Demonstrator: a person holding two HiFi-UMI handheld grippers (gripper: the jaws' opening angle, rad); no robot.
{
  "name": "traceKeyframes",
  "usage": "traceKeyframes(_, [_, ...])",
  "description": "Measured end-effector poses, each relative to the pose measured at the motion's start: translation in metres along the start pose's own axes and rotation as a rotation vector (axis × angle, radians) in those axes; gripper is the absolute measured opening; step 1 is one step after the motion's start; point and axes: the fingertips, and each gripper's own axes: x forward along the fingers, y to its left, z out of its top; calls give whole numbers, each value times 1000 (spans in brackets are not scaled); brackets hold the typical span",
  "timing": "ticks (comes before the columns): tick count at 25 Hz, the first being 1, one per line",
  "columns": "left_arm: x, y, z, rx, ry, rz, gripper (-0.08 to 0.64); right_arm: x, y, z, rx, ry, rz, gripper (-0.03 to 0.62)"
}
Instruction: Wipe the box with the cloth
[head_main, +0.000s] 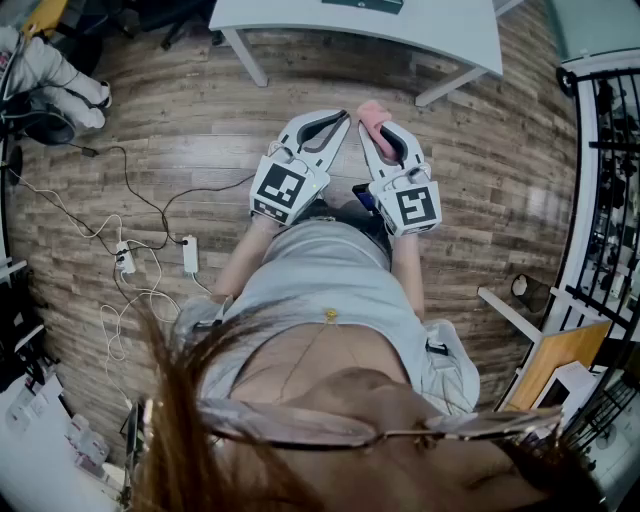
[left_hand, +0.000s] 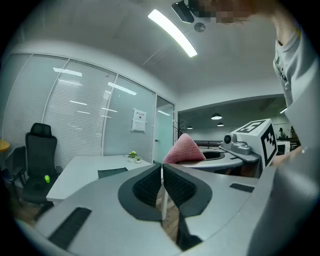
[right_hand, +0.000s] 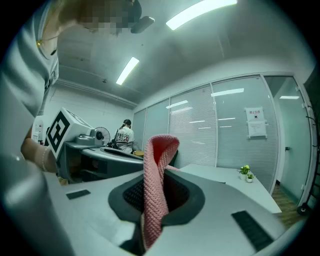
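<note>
Pink knitted cloth (right_hand: 154, 195) stands folded between the right gripper's (right_hand: 161, 167) jaws, clamped there. The left gripper (left_hand: 162, 170) is closed on nothing. No view shows a box. The narrow pinch might let the cloth slip once it drags. Only the head view shows the white table (head_main: 400, 30), its near edge just beyond both grippers.
</note>
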Motion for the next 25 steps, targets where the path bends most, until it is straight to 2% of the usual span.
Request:
traceKeyframes(4, [0,-3,1,-6,-1,4,38,-2,-4,5,-2,8,-19,40])
traceKeyframes(12, [14,6,1,-8,1,5,38,11,-15,3,21,-12,2,40])
traceKeyframes(25, [73,69,10,-9,14,55,38,77,-74,8,20,-47,49,40])
